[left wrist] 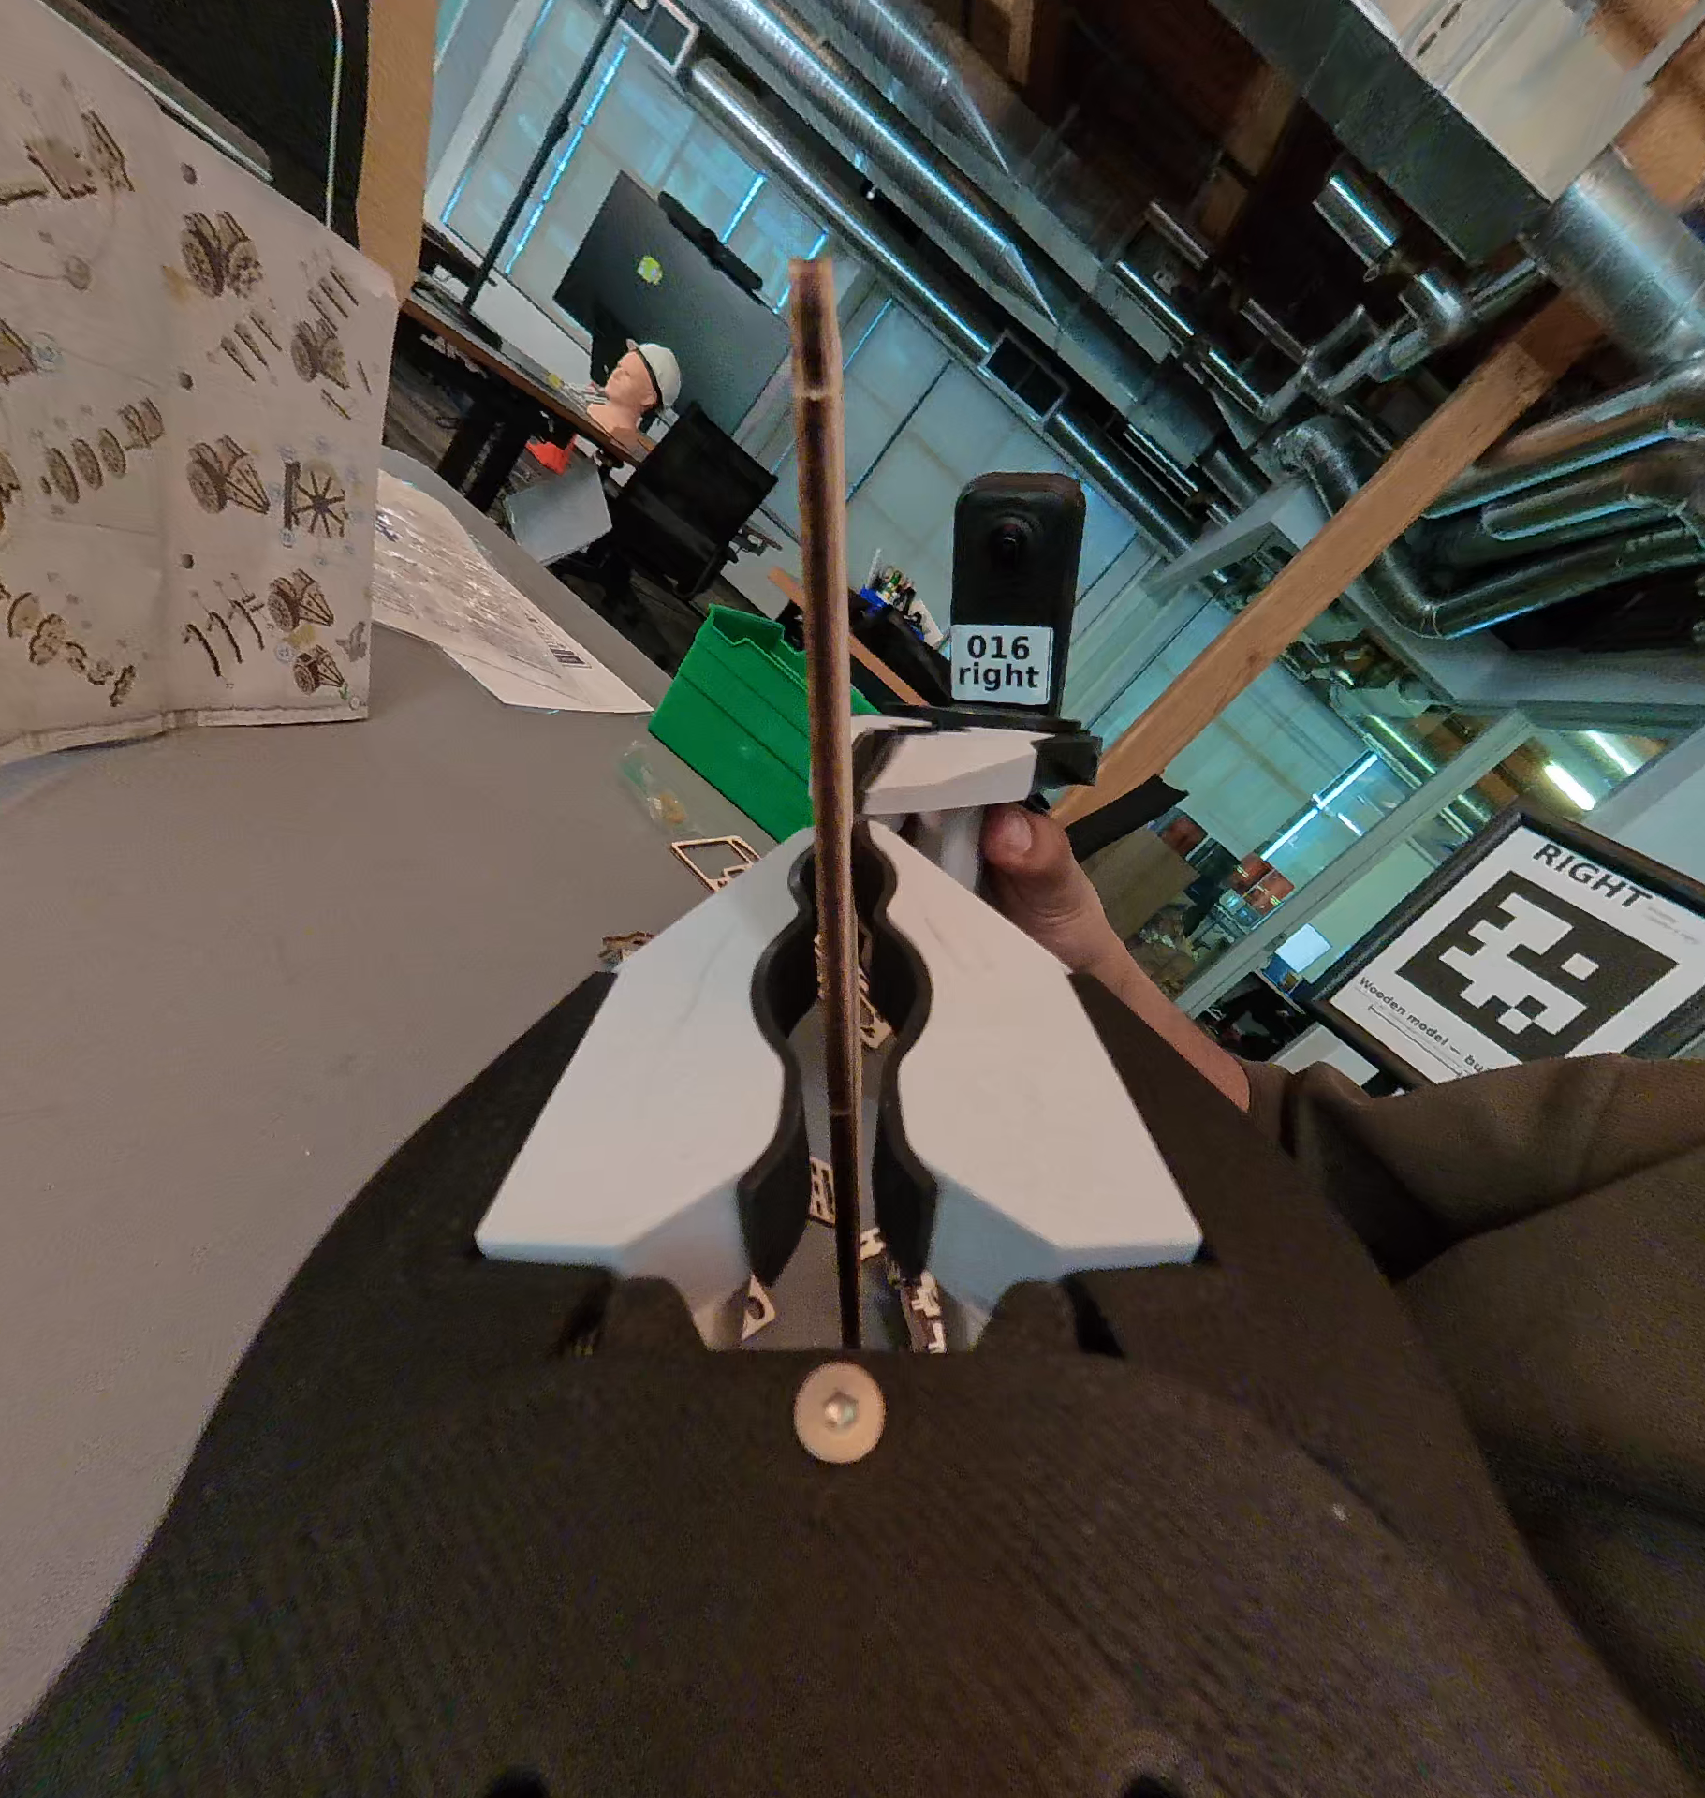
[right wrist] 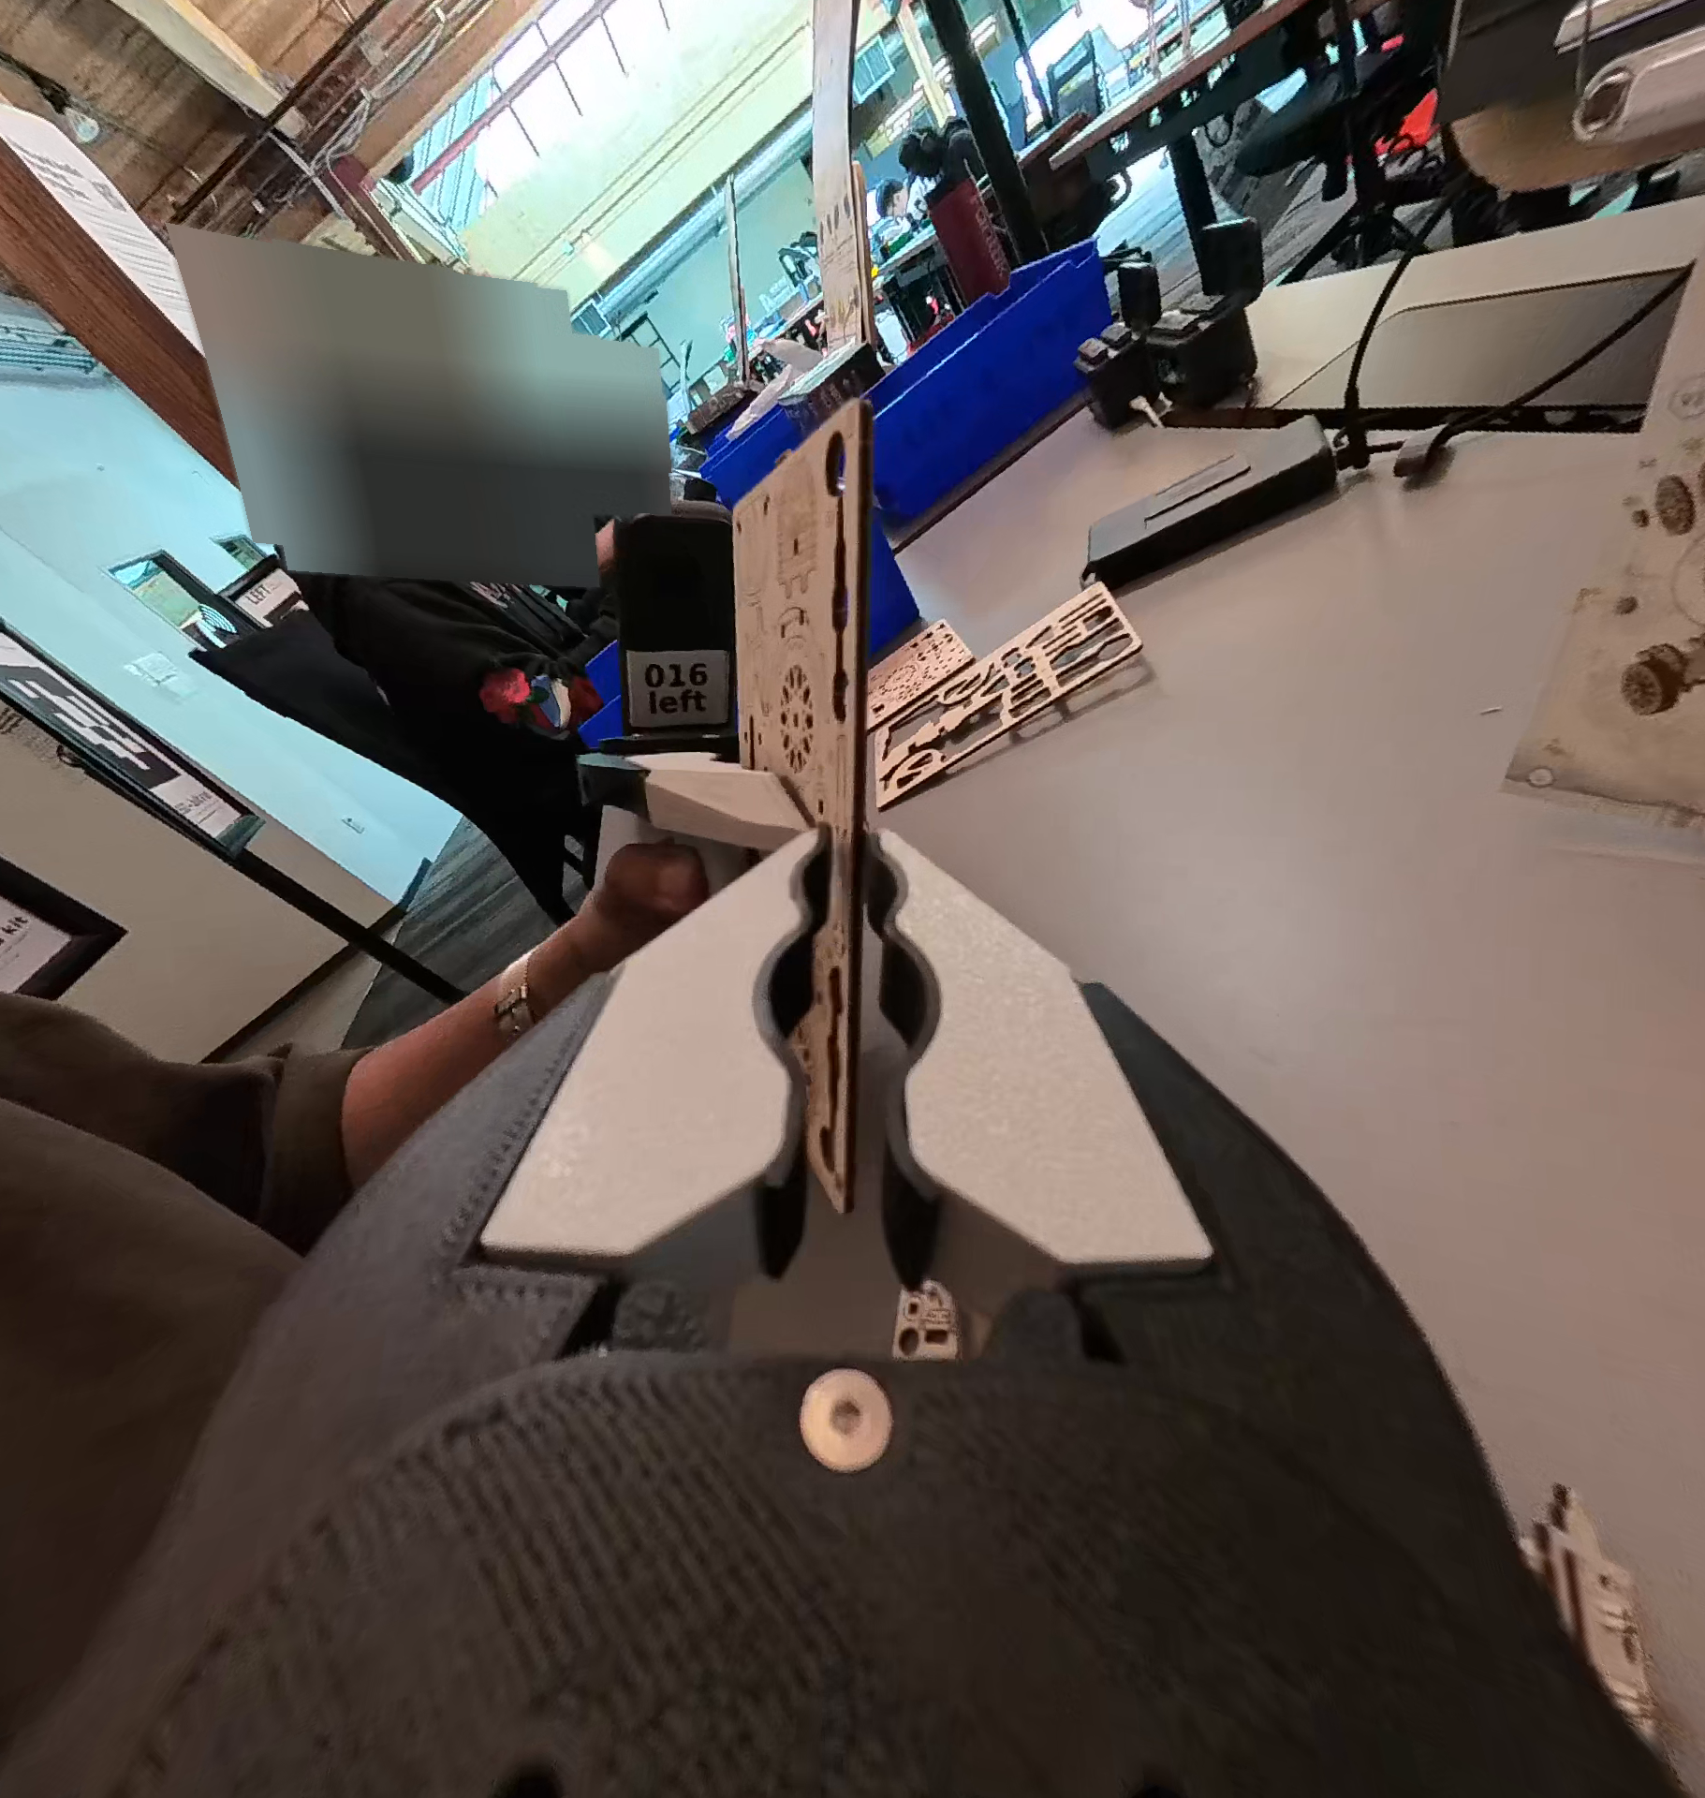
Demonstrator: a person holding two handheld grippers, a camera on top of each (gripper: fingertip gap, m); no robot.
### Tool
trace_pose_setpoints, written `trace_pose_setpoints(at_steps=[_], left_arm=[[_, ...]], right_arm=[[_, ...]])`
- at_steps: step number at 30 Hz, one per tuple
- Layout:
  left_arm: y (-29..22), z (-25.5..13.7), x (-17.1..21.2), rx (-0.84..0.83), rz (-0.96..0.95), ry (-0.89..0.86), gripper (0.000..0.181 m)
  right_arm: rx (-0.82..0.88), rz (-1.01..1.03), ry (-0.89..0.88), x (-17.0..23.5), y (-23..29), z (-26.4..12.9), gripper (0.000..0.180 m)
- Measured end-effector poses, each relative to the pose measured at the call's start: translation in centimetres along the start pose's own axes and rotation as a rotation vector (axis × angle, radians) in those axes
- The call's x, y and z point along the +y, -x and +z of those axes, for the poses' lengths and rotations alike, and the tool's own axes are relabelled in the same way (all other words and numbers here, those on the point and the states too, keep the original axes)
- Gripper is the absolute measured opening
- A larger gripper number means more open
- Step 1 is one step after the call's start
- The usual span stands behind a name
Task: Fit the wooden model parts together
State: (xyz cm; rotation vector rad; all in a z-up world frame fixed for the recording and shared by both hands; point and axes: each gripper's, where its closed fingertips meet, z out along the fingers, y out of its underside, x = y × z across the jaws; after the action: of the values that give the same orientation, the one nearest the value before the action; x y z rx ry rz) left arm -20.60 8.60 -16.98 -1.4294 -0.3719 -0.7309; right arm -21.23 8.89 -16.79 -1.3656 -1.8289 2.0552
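A thin laser-cut wooden sheet [left wrist: 819, 584] stands upright above the grey table [left wrist: 245, 924], edge-on in the left wrist view. My left gripper [left wrist: 838, 856] is shut on its lower part. In the right wrist view the same sheet [right wrist: 809, 632] shows its face with cut-out parts. My right gripper [right wrist: 843, 846] is shut on it from the opposite side. Each gripper appears in the other's view, touching the sheet: the right one [left wrist: 926, 769] with a hand [left wrist: 1033, 876] on it, the left one [right wrist: 722, 798] beyond the sheet.
An instruction sheet [left wrist: 148, 438] leans at the left, with a paper [left wrist: 478, 603], a green bin [left wrist: 731, 720] and small wooden pieces [left wrist: 712, 861] beyond. In the right wrist view: two more wooden sheets [right wrist: 1004, 691] flat on the table [right wrist: 1315, 876], blue bins [right wrist: 975, 389], a black flat device [right wrist: 1208, 506].
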Motion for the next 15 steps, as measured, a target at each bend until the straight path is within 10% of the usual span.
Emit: trace_pose_setpoints(at_steps=[15], left_arm=[[1.7,0.0,1.4,-0.172,0.144,0.115,0.001]], right_arm=[[0.065,-0.057,0.038,1.3,-1.7,0.3,0.005]])
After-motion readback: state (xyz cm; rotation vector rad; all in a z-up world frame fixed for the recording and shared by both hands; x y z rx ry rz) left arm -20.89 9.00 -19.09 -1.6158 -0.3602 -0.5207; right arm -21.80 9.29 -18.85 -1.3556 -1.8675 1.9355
